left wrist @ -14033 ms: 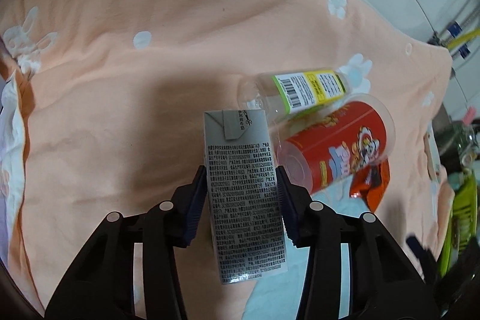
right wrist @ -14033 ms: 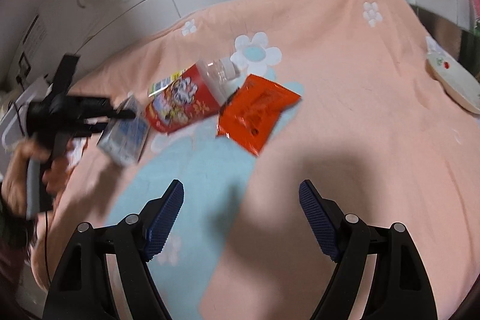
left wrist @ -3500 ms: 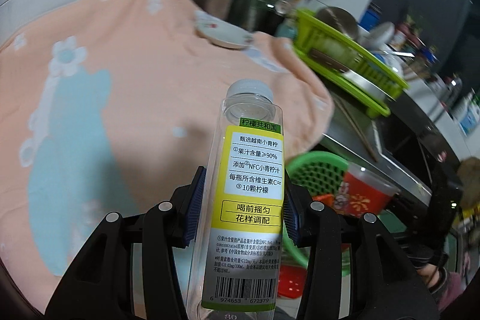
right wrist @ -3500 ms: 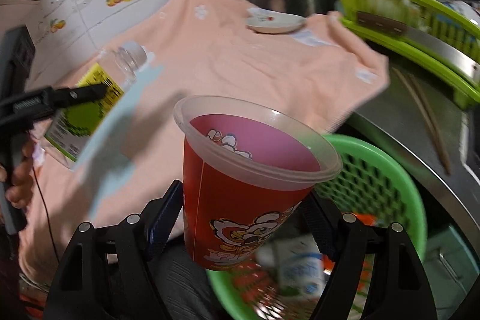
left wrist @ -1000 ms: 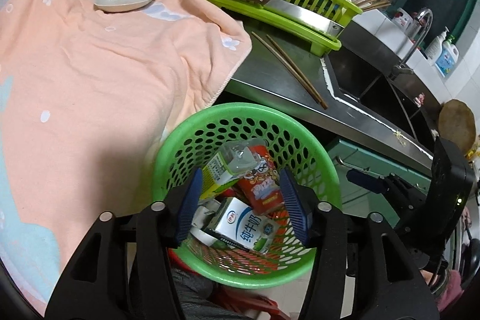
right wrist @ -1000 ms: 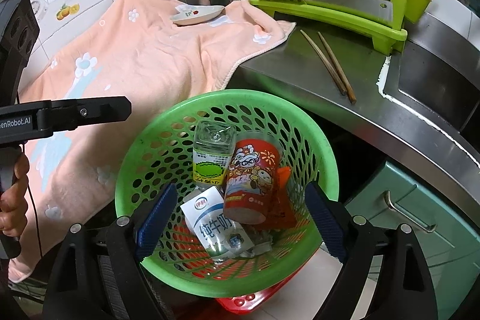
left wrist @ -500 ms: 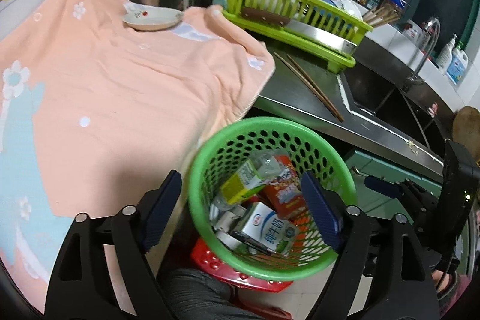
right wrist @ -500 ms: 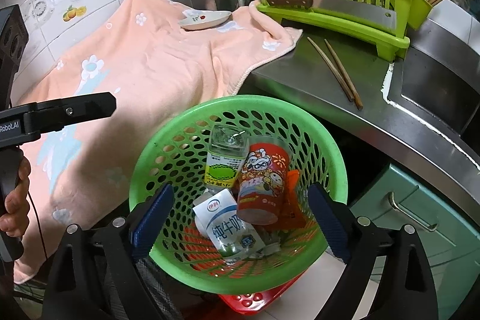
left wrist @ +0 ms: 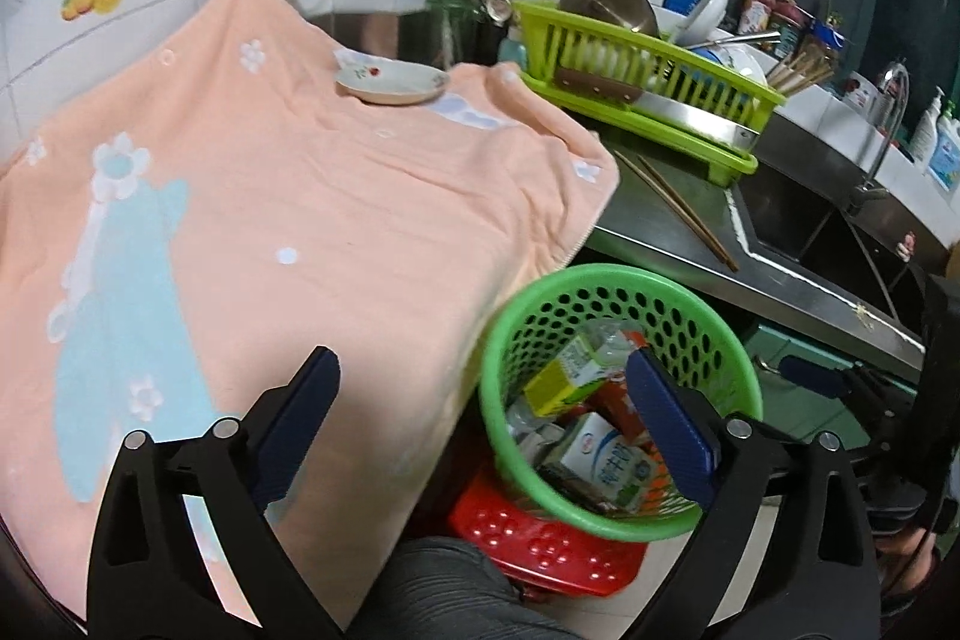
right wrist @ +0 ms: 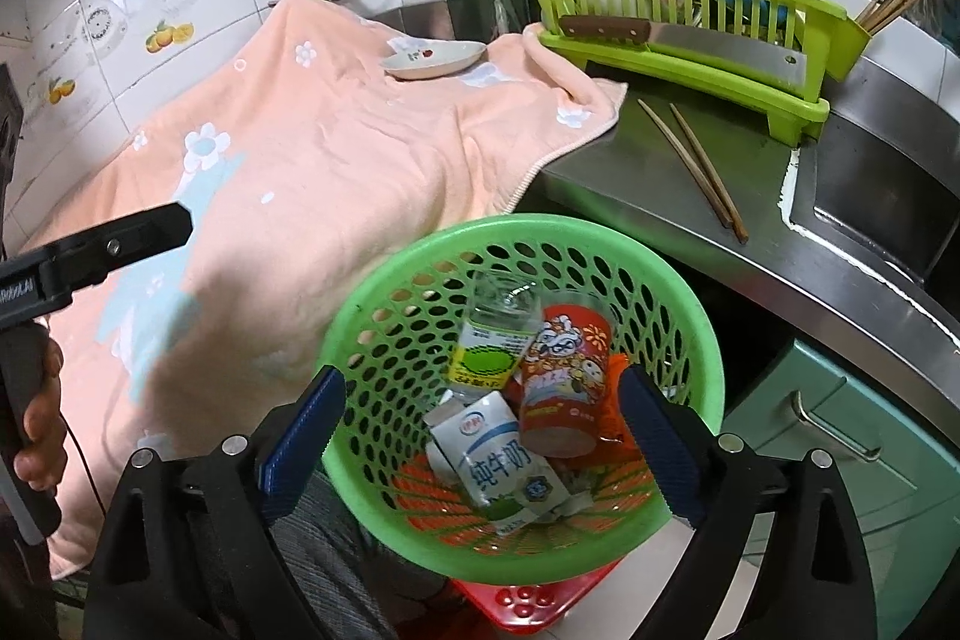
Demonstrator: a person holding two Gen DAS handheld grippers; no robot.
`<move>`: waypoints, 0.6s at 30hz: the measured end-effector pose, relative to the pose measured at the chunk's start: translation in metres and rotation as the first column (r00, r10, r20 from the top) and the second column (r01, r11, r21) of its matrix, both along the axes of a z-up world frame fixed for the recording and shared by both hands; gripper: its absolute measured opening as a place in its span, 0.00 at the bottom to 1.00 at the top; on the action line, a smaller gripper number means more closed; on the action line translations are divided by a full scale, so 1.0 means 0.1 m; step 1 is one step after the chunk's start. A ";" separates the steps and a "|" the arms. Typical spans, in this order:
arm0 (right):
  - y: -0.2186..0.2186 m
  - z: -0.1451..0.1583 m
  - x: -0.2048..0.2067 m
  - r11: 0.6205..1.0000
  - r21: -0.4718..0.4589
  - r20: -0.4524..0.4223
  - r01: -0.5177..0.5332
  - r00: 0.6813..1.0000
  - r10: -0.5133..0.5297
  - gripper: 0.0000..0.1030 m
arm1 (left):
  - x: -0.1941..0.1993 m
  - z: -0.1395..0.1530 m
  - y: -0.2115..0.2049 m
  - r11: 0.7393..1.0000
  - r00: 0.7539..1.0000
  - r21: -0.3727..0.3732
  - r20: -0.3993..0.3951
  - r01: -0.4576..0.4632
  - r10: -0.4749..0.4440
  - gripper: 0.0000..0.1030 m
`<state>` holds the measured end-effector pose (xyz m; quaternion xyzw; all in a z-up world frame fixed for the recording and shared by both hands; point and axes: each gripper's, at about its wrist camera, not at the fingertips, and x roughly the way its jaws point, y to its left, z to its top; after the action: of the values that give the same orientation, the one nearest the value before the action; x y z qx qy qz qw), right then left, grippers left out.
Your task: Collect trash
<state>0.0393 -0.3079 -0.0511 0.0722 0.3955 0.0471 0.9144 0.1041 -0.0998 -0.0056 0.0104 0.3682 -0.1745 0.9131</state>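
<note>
Your left tongs (left wrist: 483,421) have just been opening and now gape wide with nothing between the pads, hanging over the edge of the peach towel (left wrist: 312,220), up and to the left of the green basket (left wrist: 498,340). All the trash lies inside that basket: the milk carton (right wrist: 501,466) at its bottom, the clear bottle (right wrist: 489,340) above it, the red cup (right wrist: 561,370) just right of the bottle, and an orange wrapper (right wrist: 618,370) against the right wall. Your right tongs (right wrist: 480,439) stand spread wide directly above the basket, empty, pads clear of everything. A red stool (left wrist: 540,538) sits under the basket. Right of the basket runs the steel counter (right wrist: 780,244), carrying chopsticks (right wrist: 696,166).
</note>
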 end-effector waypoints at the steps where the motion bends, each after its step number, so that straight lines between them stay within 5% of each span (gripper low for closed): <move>1: 0.02 0.02 0.00 1.000 0.000 0.005 0.000 1.000 0.000 0.87 | -0.03 0.02 0.03 1.000 1.000 0.013 0.015 -0.010 0.010 0.95; 18: 0.24 0.28 -0.12 0.999 -0.040 0.084 -0.001 0.996 0.004 0.88 | -0.31 0.15 0.52 0.991 0.987 0.044 0.106 -0.129 0.124 0.95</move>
<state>0.0277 -0.2835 -0.0236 0.0515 0.3575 0.0434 0.9315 0.0728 -0.0481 0.0097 0.0191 0.3249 -0.1061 0.9396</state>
